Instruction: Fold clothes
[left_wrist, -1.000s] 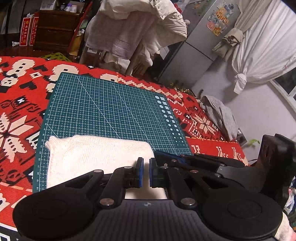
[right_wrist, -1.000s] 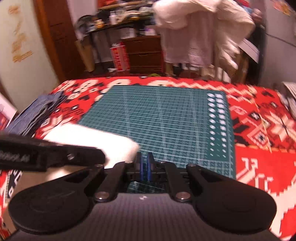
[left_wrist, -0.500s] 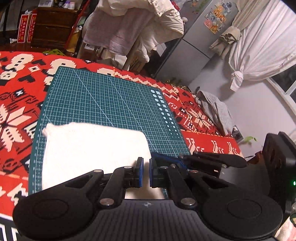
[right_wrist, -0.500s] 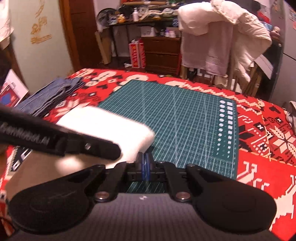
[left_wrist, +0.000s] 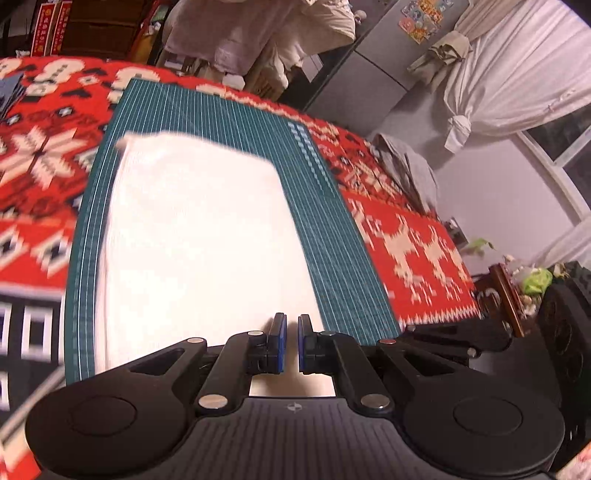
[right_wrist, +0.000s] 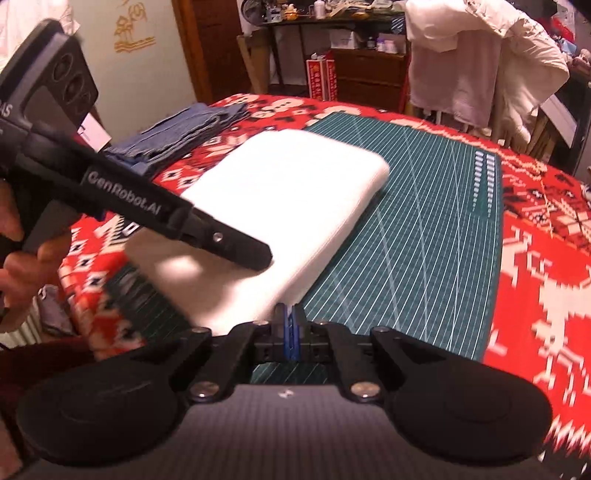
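A white folded garment (left_wrist: 199, 236) lies flat on the green cutting mat (left_wrist: 325, 236), toward its left side. My left gripper (left_wrist: 291, 332) hovers over the garment's near end, its blue pads a narrow slit apart with nothing between them. In the right wrist view the left gripper (right_wrist: 258, 254) casts a shadow on the white garment (right_wrist: 295, 192), so it is above the cloth. My right gripper (right_wrist: 290, 317) is shut, pads together, just off the garment's near right corner over the mat (right_wrist: 424, 240). The right gripper's fingers (left_wrist: 443, 336) also show at the lower right of the left wrist view.
A red patterned cloth (right_wrist: 535, 295) covers the table. Folded blue jeans (right_wrist: 184, 129) are stacked at the far left. A grey garment (left_wrist: 410, 166) lies off the table's right side. Clothes hang over a chair (right_wrist: 480, 55) behind. A person's hand (right_wrist: 14, 258) holds the left gripper.
Both grippers have drawn back and up from the garment, so more of it shows. The garment stays flat on the mat. Neither gripper's finger spacing has changed.
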